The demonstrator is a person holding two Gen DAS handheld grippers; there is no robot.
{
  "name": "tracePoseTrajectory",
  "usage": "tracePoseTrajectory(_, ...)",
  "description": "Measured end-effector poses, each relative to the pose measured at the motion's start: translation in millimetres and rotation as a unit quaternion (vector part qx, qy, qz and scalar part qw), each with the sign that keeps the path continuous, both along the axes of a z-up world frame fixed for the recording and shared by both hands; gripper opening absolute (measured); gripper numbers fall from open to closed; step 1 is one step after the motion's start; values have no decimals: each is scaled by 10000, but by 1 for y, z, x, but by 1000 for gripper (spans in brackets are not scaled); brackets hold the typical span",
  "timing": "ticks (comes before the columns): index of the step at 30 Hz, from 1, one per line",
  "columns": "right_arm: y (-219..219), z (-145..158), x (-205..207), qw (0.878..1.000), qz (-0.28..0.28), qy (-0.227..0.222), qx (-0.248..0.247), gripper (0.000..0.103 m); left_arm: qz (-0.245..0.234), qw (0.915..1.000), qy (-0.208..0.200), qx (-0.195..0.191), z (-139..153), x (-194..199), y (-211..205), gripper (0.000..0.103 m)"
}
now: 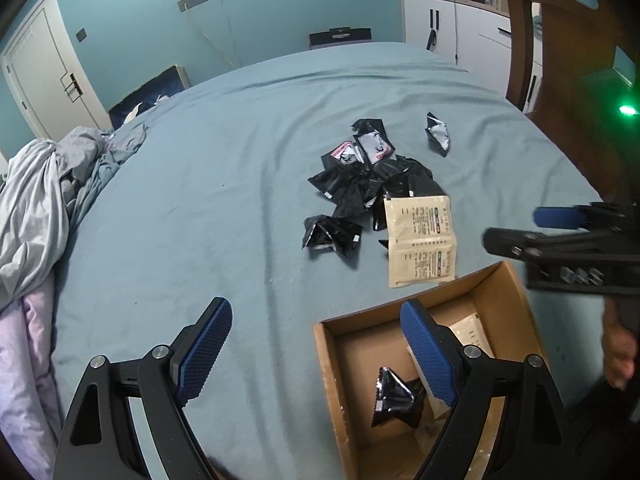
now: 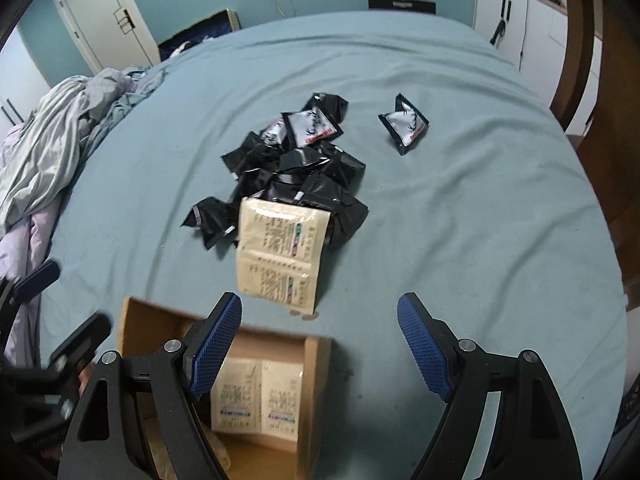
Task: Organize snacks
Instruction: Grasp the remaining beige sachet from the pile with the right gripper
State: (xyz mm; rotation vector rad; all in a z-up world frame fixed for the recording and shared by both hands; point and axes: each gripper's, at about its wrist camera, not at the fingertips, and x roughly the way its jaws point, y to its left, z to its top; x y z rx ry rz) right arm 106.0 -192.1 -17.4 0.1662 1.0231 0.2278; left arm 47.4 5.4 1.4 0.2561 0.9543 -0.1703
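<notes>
Several black snack packets (image 1: 368, 184) lie heaped mid-bed, and one lone packet (image 2: 404, 124) sits off to their right. A beige double sachet (image 1: 420, 240) (image 2: 280, 252) rests at the heap's near edge. Close by stands an open cardboard box (image 1: 326, 364) (image 2: 316, 380) holding a black packet (image 1: 394, 396) and beige sachets (image 2: 260, 400). My left gripper (image 1: 316, 316) is open and empty, its right finger over the box. My right gripper (image 2: 320, 312) (image 1: 516, 228) is open and empty above the box's far corner, just short of the beige sachet.
The bed has a teal sheet (image 1: 200, 220). Crumpled bedding (image 1: 40, 200) piles up along its left side. A wooden headboard (image 1: 560, 40) and white cabinets (image 1: 448, 20) stand at the right, and a white door (image 1: 44, 72) at the far left. A hand (image 1: 618, 352) holds the right gripper.
</notes>
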Motion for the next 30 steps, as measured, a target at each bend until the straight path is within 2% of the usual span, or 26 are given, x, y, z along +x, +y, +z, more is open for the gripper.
tracePoseTrajectory(6, 0, -11, 29, 9996, -85, 247, -49, 80, 4, 9998, -151, 89, 1, 6, -2, 95)
tracePoseTrajectory(12, -7, -30, 58, 9967, -137, 697, 381, 80, -19, 10000, 6, -98, -1, 14, 1, 95)
tracePoseTrajectory(21, 12, -67, 100, 9837, 415, 1444, 990, 80, 110, 9993, 21, -365, 2, 25, 8, 95)
tracePoseTrajectory(26, 47, -68, 112, 9819, 747, 1583, 721, 80, 296, 9984, 66, -481, 0, 30, 17, 95)
tracePoseTrajectory(30, 73, -80, 119, 9810, 897, 1691, 303, 80, 419, 9976, 110, -531, -2, 35, 23, 95)
